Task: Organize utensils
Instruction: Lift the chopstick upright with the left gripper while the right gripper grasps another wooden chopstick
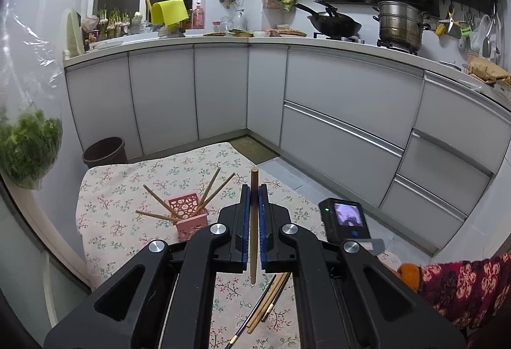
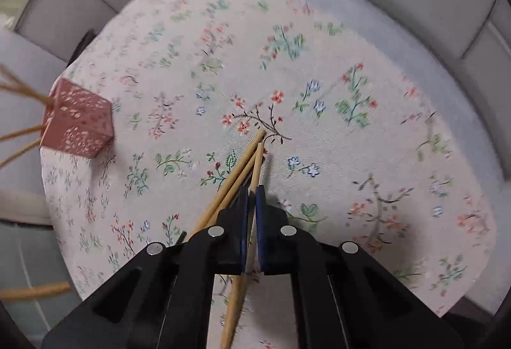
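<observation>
A pink perforated holder [image 1: 188, 216] stands on the floral-cloth table [image 1: 127, 221] with several wooden chopsticks [image 1: 209, 189] leaning out of it. My left gripper [image 1: 254, 189] is shut on one wooden chopstick [image 1: 254, 240], held upright above the table, right of the holder. Loose chopsticks [image 1: 266, 304] lie on the cloth below it. In the right wrist view my right gripper [image 2: 252, 189] is shut on a wooden chopstick [image 2: 257, 163] low over the cloth, beside two more chopsticks [image 2: 236, 171]. The holder [image 2: 78, 119] stands far left.
The right gripper's camera body [image 1: 346, 222] shows to the right of my left gripper. A dark bin [image 1: 103, 152] stands on the floor behind the table. Grey kitchen cabinets [image 1: 319, 99] ring the room. A bag of greens [image 1: 28, 144] hangs at left.
</observation>
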`<action>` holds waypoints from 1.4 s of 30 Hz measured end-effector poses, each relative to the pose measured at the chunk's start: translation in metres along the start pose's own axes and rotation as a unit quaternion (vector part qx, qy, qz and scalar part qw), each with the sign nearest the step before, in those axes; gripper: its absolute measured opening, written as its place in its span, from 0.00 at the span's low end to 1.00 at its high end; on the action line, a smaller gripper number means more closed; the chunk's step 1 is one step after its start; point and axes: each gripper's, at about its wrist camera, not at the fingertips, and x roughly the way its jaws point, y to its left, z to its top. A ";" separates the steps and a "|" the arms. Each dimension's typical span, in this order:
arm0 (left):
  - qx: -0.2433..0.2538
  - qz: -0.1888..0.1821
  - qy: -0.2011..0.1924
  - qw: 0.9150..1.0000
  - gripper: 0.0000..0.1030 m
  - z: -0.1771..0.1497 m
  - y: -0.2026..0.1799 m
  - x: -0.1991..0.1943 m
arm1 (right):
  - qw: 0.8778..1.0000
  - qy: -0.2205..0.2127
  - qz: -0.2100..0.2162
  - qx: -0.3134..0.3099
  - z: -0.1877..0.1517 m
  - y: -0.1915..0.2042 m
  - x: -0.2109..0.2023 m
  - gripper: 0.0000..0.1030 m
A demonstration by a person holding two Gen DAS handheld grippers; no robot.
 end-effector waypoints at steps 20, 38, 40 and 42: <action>-0.059 0.025 -0.010 0.998 0.04 0.005 0.004 -0.012 | 0.970 -0.193 0.036 -0.146 -0.050 0.011 -0.140 0.00; -0.047 0.004 -0.010 0.999 0.04 0.003 0.000 0.000 | 0.992 0.119 -0.031 -0.025 0.041 -0.014 0.034 0.31; -0.049 0.005 -0.010 0.999 0.04 0.003 0.001 0.001 | 0.992 0.118 -0.049 -0.022 0.038 -0.016 0.041 0.31; -0.050 0.006 -0.010 0.999 0.04 0.003 0.002 0.001 | 0.993 0.098 -0.063 -0.033 0.035 -0.011 0.040 0.30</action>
